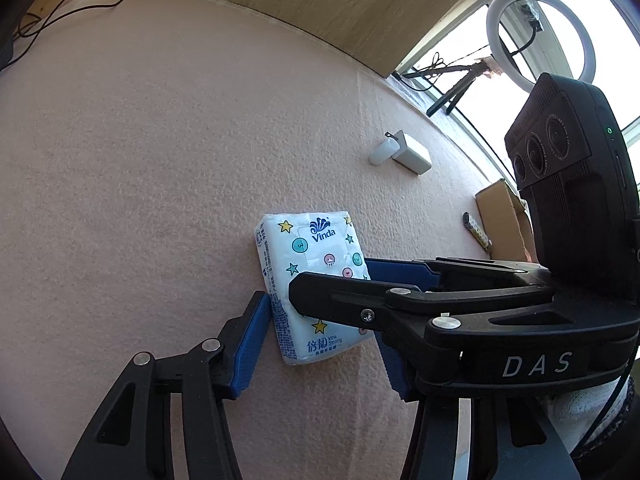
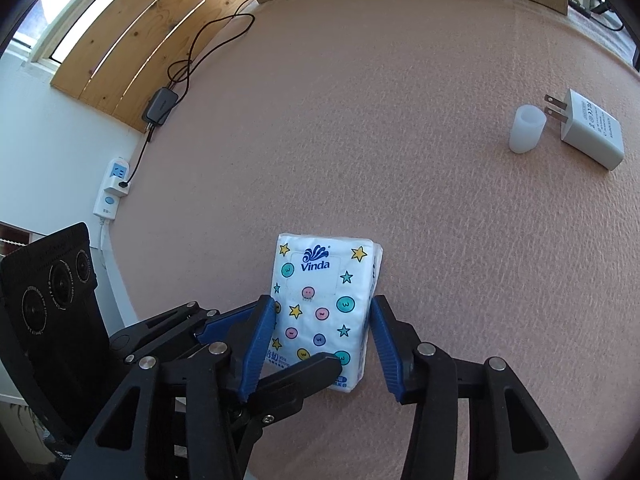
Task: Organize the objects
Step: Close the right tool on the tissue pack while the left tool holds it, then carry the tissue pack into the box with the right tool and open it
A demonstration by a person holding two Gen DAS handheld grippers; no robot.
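A white Vinda tissue pack (image 2: 320, 280) with stars and coloured faces lies flat on the pink felt tabletop (image 2: 360, 120). My right gripper (image 2: 323, 304) is open, and its blue pads sit close along the pack's two long sides. My left gripper (image 1: 326, 332) is also open and straddles the near end of the same pack (image 1: 308, 240) from the left. In the left wrist view the right gripper's black finger (image 1: 332, 294) crosses over the pack and hides the left gripper's right fingertip. In the right wrist view a left finger (image 2: 304, 372) overlaps the pack's near edge.
A white plug charger (image 2: 592, 128) and a small white cylinder (image 2: 527, 129) lie together at the far right. A cardboard box (image 1: 504, 220) sits beyond the table's right edge near a ring light (image 1: 540, 36). A black adapter (image 2: 162, 106) and a white power strip (image 2: 112, 188) are at the left.
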